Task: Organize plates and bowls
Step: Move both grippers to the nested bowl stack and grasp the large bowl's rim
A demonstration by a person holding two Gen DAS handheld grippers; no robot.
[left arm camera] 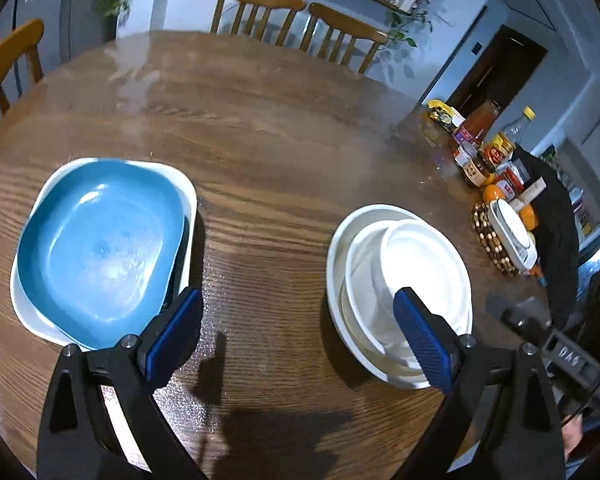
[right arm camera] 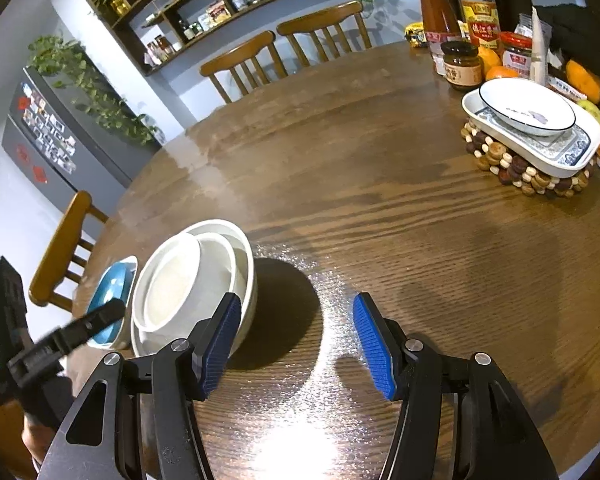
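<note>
A blue square plate [left arm camera: 100, 252] lies stacked on a white square plate [left arm camera: 28, 312] at the left of the wooden table [left arm camera: 280, 152]. A stack of white round bowls [left arm camera: 404, 280] stands to its right; it also shows in the right wrist view [right arm camera: 188, 284] with the blue plate [right arm camera: 108, 300] behind it. My left gripper [left arm camera: 296, 336] is open and empty, hovering between the two stacks. My right gripper [right arm camera: 296, 344] is open and empty over bare table, right of the bowls. A blue-rimmed bowl [right arm camera: 528, 108] rests in a patterned rectangular dish [right arm camera: 556, 152].
The dish sits on a beaded trivet [right arm camera: 512, 168] at the table's right side. Jars, sauce bottles [right arm camera: 460, 64] and oranges crowd behind it. Wooden chairs [right arm camera: 260, 60] stand around the table. The left gripper's body [right arm camera: 40, 344] shows at the lower left of the right wrist view.
</note>
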